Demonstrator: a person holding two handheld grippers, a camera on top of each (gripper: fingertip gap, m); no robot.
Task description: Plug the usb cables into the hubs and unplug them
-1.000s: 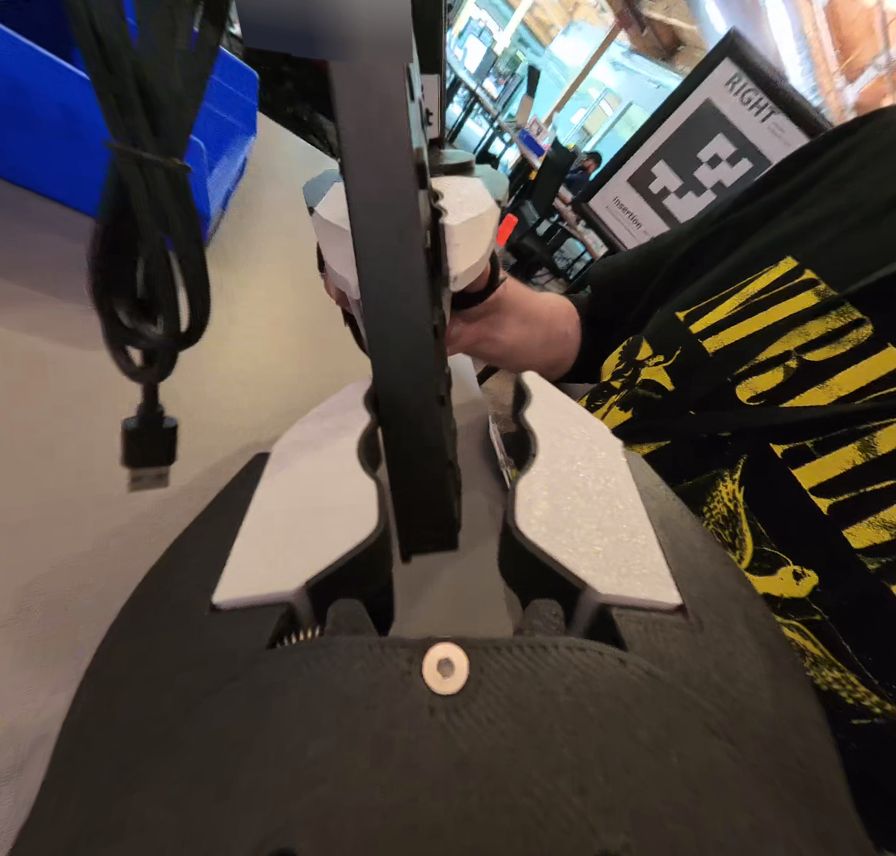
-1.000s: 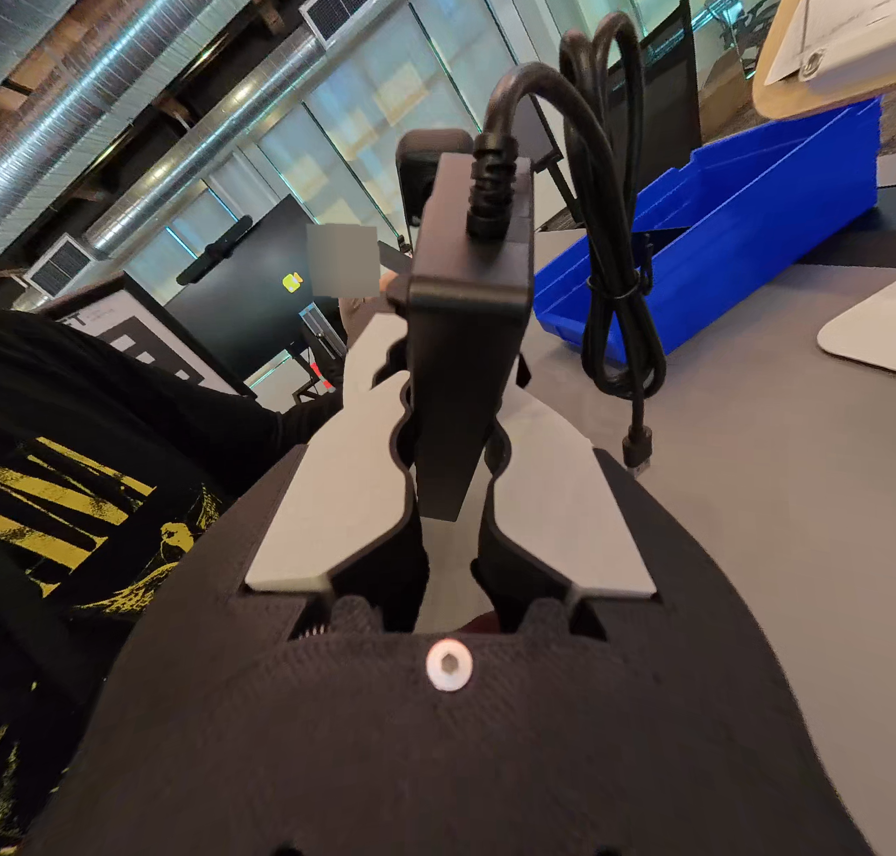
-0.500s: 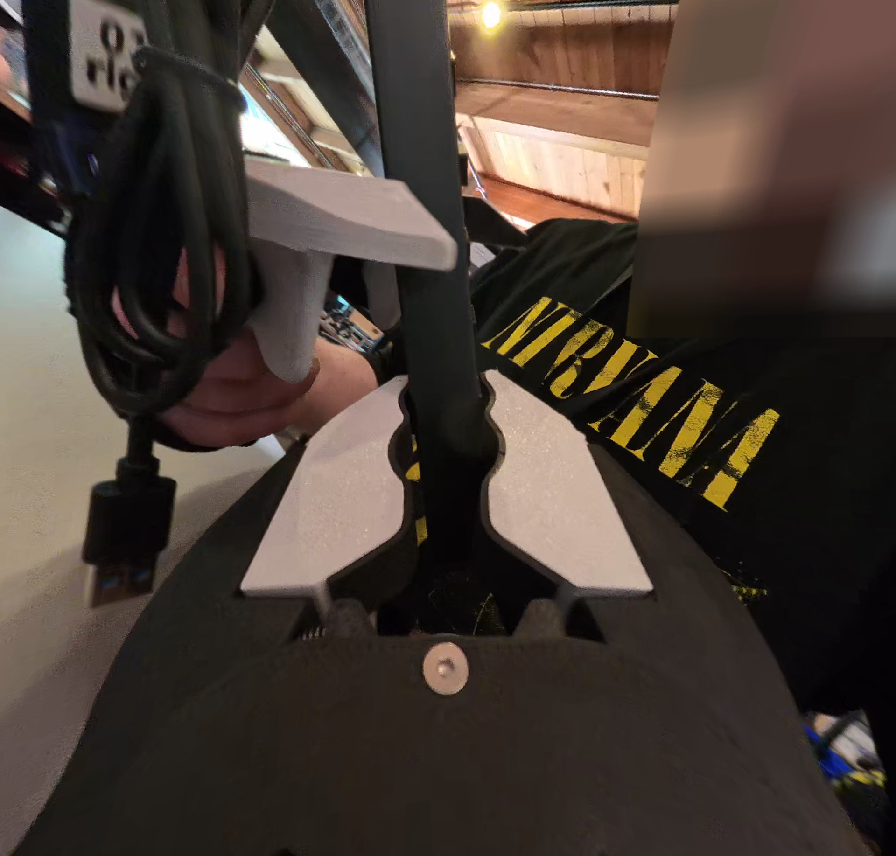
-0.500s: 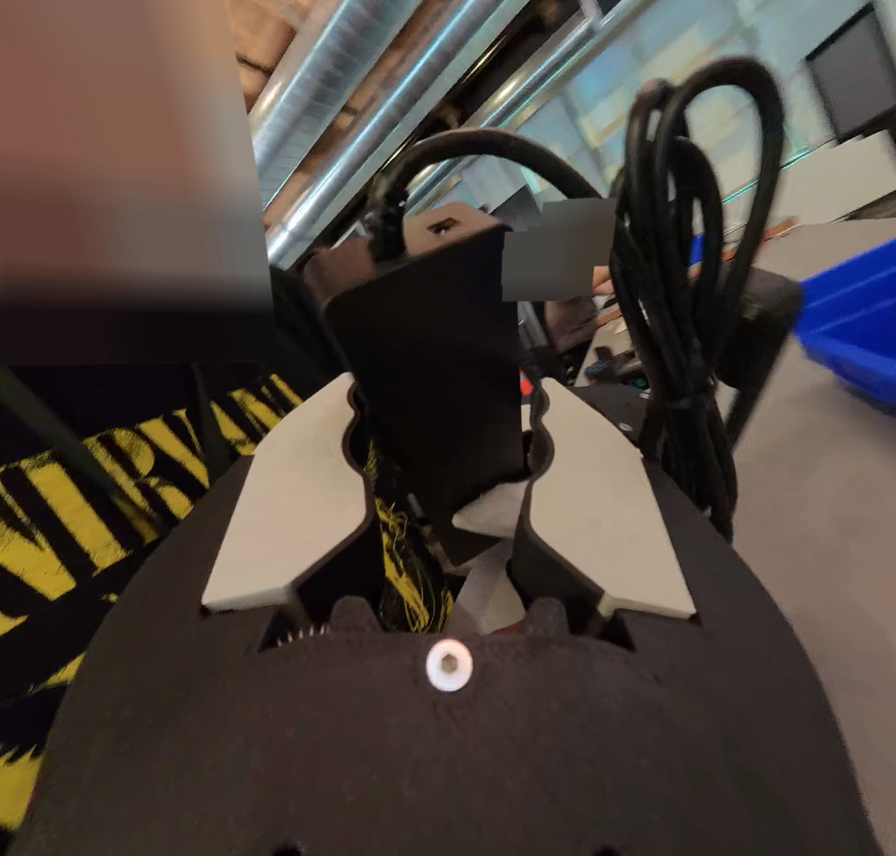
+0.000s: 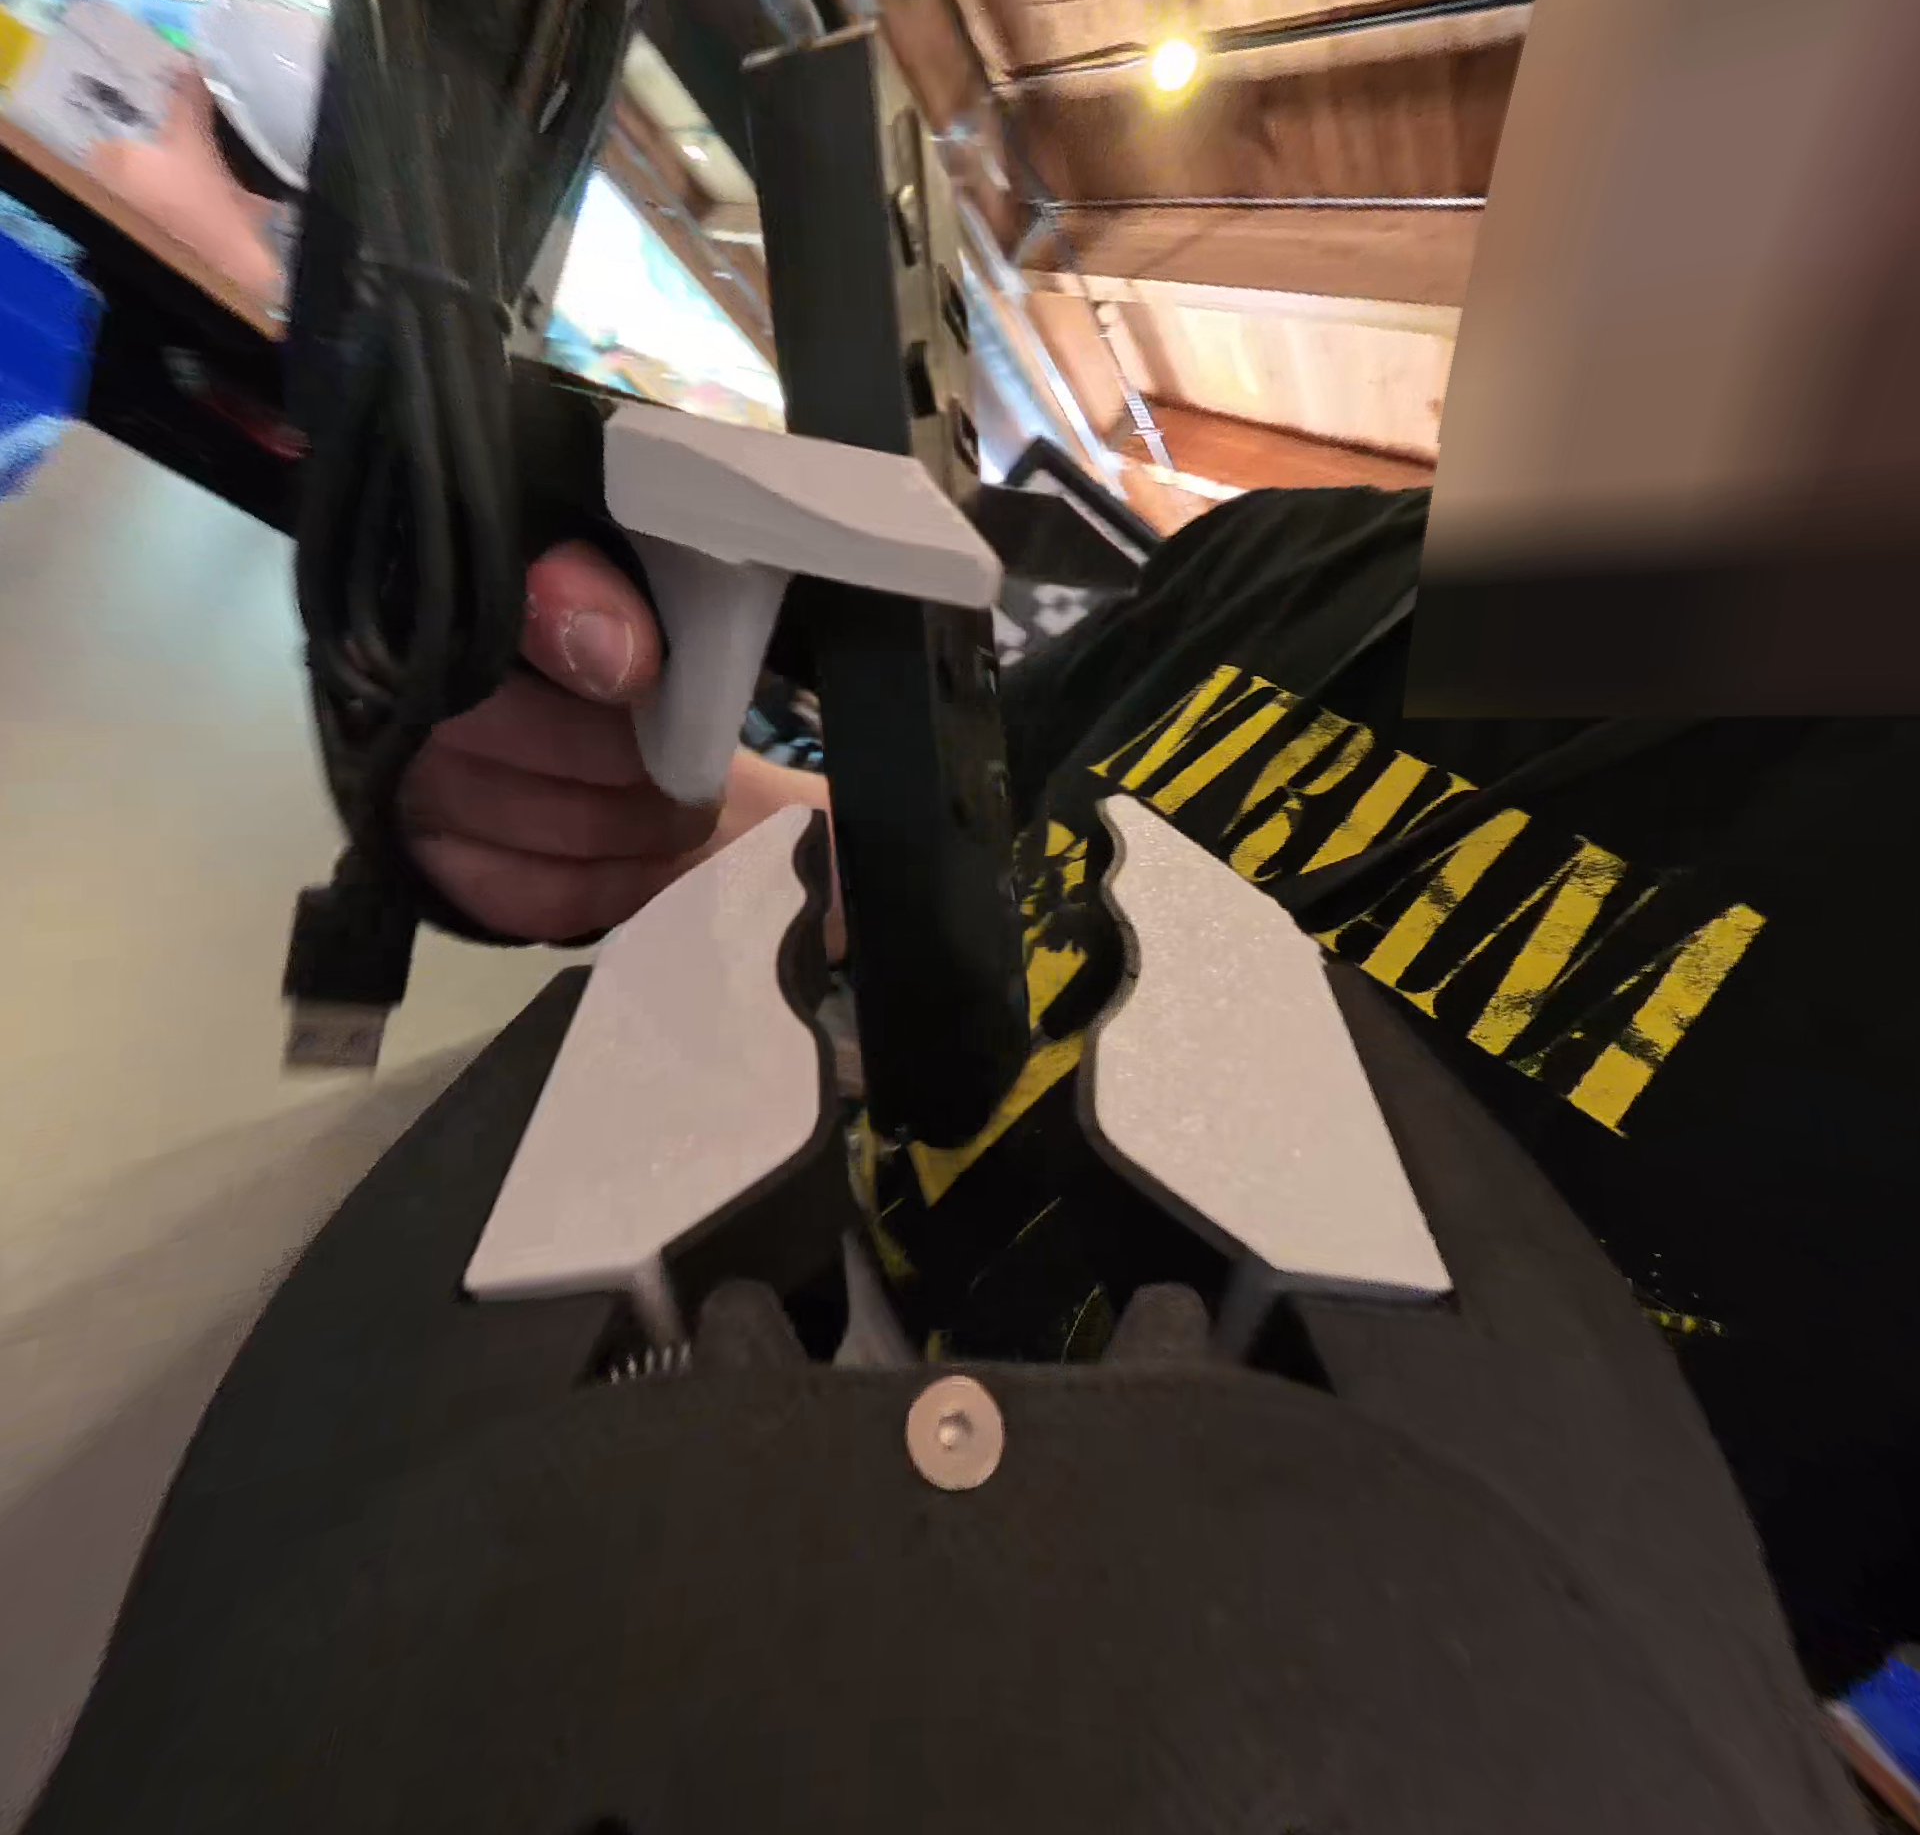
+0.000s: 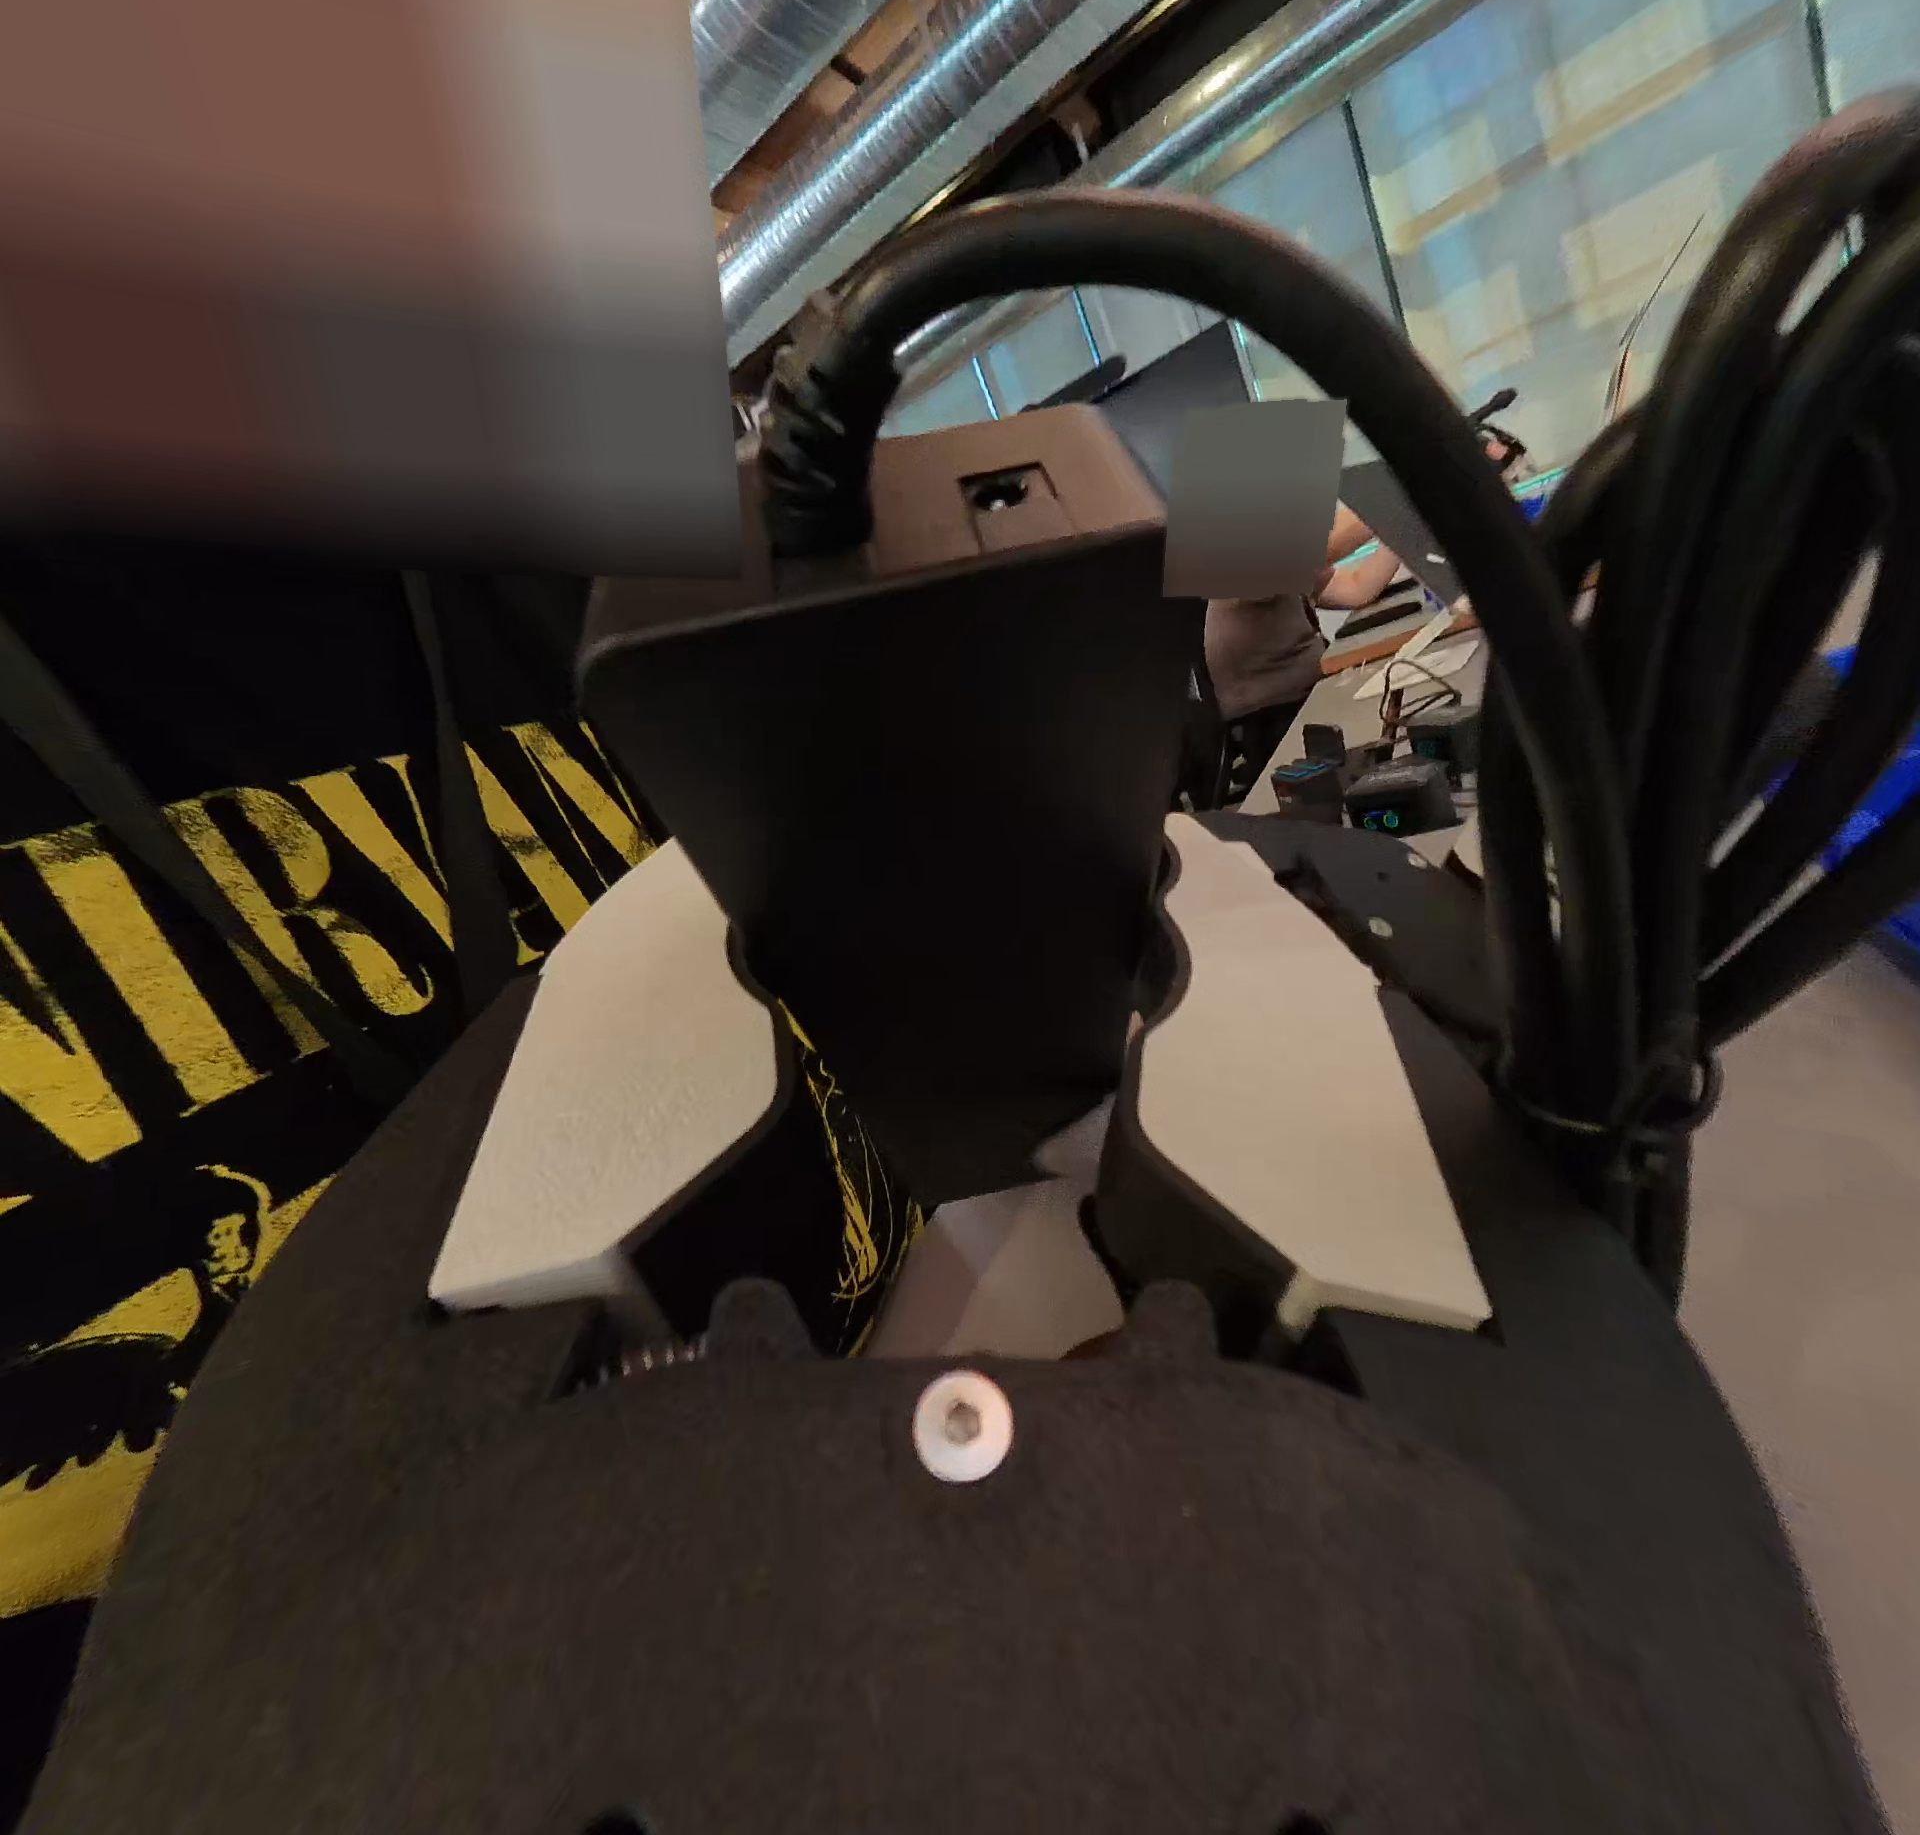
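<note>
Above the counter | hub between both grippers; right gripper fingers span its broad face, apparently gripping | left gripper fingers parted, gap beside hub edge | step: regrasping hub; next: free the dangling plug from its tied cable bundle

One flat black rectangular USB hub, one bundled black cable, one silver-tipped black USB plug, two grippers.
</note>
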